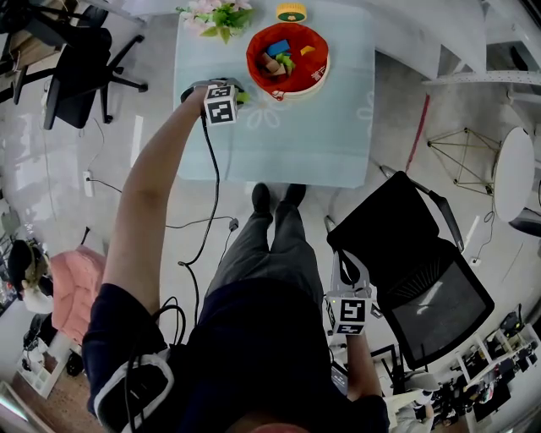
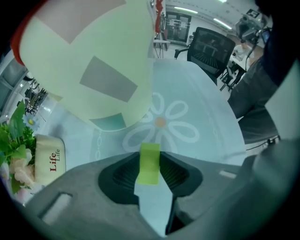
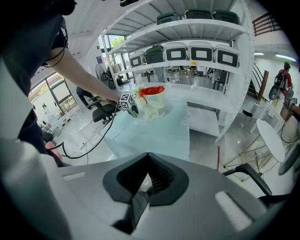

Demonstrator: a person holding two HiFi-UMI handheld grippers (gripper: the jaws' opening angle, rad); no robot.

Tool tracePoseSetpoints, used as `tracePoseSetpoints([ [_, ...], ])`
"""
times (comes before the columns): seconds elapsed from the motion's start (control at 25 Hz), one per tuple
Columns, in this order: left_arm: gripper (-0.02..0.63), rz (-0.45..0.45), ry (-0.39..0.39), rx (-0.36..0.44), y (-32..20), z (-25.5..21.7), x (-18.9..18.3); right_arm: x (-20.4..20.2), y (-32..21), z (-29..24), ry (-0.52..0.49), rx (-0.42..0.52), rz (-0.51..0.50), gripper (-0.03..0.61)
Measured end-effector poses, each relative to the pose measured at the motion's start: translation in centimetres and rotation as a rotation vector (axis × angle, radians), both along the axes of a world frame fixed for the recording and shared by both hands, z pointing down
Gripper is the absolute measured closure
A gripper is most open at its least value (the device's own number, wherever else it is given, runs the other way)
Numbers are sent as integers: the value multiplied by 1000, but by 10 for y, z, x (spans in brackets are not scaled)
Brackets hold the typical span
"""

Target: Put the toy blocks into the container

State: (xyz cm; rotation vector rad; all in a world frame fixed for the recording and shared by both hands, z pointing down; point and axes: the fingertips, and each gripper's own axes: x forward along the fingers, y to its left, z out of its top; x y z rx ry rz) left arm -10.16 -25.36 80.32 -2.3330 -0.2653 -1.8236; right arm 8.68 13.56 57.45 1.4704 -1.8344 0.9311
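A red-lined, cream-walled container (image 1: 255,66) stands at the back of the pale blue table (image 1: 313,144), with several colourful toy blocks (image 1: 281,52) inside. My left gripper (image 1: 242,98) is at the container's left side, just over the table, shut on a small green block (image 2: 150,163) that sits between its pads. The container's cream wall (image 2: 93,65) looms close above in the left gripper view. My right gripper (image 1: 347,255) hangs low beside the person's leg, far from the table, its jaws (image 3: 149,180) shut with nothing in them. From there the container (image 3: 152,101) shows far off.
Artificial flowers (image 1: 218,15) and a yellow round object (image 1: 291,11) stand at the table's back edge. A tissue box (image 2: 49,157) sits by the flowers. A black mesh chair (image 1: 414,271) is at the right, an office chair (image 1: 80,72) at the left, shelving (image 3: 197,51) behind.
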Motion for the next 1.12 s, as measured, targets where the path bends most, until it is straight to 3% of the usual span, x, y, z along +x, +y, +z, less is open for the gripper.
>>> tracePoseSetpoints([
  [0.2,477,5,-4,8,0,2,0,-1,1,3,0,-3,5,580],
  [0.52,480,-88,45,30,-1,-9,3,-3,0,3,-4,0,0,580],
  [1.12,480,-319,259,130,-5,-130,9,-4,-10,-9,-16,51,-11,580],
])
